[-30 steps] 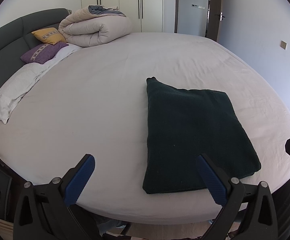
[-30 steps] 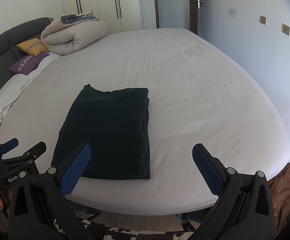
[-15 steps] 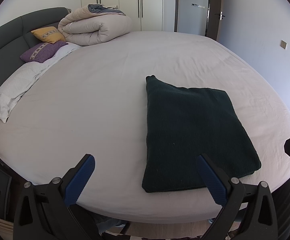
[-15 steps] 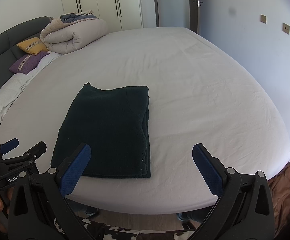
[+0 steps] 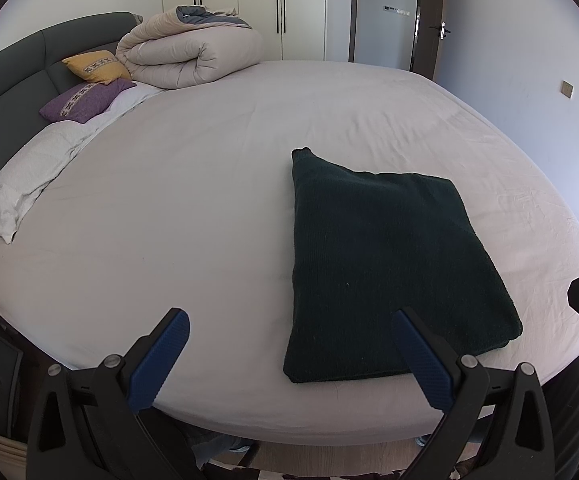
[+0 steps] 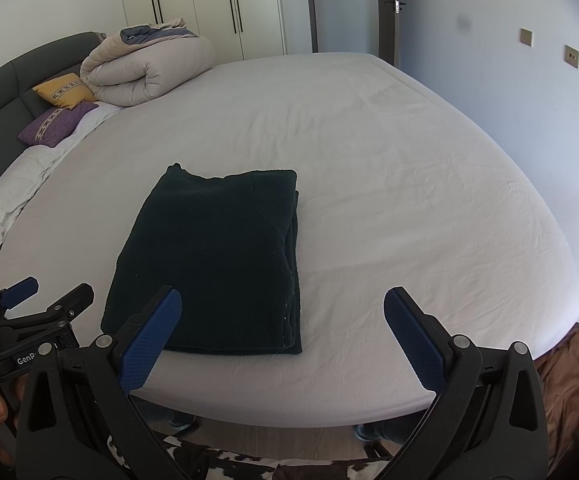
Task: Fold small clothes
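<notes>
I hold the left gripper [image 5: 289, 354] and right gripper [image 6: 283, 330] back off the bed [image 6: 409, 184] edge, jaws apart, empty; the dark sweater [image 6: 217, 264] lies folded flat near me, apparently finished.

Home bedroom: bed [image 5: 209, 200], pillows [image 5: 85, 100], rolled duvet [image 5: 193, 56], wardrobe [image 5: 241, 4].

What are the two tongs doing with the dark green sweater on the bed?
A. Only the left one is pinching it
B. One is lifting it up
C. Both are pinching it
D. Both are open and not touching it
D: the left tongs and right tongs both gape wide and empty, and the dark green sweater lies folded flat on the bed.
</notes>
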Demonstrator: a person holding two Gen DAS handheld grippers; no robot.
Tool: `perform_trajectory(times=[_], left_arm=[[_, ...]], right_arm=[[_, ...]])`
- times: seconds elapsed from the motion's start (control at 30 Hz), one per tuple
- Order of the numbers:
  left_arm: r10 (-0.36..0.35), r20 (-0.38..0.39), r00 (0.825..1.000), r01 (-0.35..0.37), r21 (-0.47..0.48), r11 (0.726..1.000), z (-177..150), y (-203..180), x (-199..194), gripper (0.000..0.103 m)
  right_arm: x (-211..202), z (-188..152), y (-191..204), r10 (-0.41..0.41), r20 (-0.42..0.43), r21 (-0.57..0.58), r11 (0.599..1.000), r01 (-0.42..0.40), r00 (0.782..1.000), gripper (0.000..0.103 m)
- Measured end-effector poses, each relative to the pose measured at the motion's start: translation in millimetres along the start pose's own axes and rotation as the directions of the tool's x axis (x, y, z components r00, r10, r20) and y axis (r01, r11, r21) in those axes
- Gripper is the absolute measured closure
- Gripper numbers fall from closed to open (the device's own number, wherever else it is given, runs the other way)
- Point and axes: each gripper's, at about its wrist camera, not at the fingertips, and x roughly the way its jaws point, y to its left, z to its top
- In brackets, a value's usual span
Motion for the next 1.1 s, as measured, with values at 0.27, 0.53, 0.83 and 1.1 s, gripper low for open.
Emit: perform_trajectory(times=[0.27,0.53,0.83,1.1], left_arm=[[-0.006,-0.006,1.0,0.006,0.0,1.0,-1.4,1.0,0.8,0.0],[-0.008,-0.007,1.0,0.008,-0.002,1.0,-1.0,1.7,1.9,0.0],[-0.012,-0.006,1.0,0.013,0.003,1.0,-1.2,0.6,1.4,0.0],[-0.014,-0.008,1.0,0.014,0.001,1.0,-0.7,0.1,0.8,0.0]], right_arm=[[2.0,-1.9,0.1,0.001,-0.002,0.0,1.0,-0.001,1.0,0.0],[3.4,-3.2,0.9,0.0,-0.004,-0.002,1.0,0.0,1.0,0.0],[3.7,-3.8,1.7,0.001,-0.005,-0.002,1.0,-0.001,1.0,0.0],[4.1,-3.9,2.1,0.001,-0.007,-0.003,1.0,-0.001,1.0,0.0]])
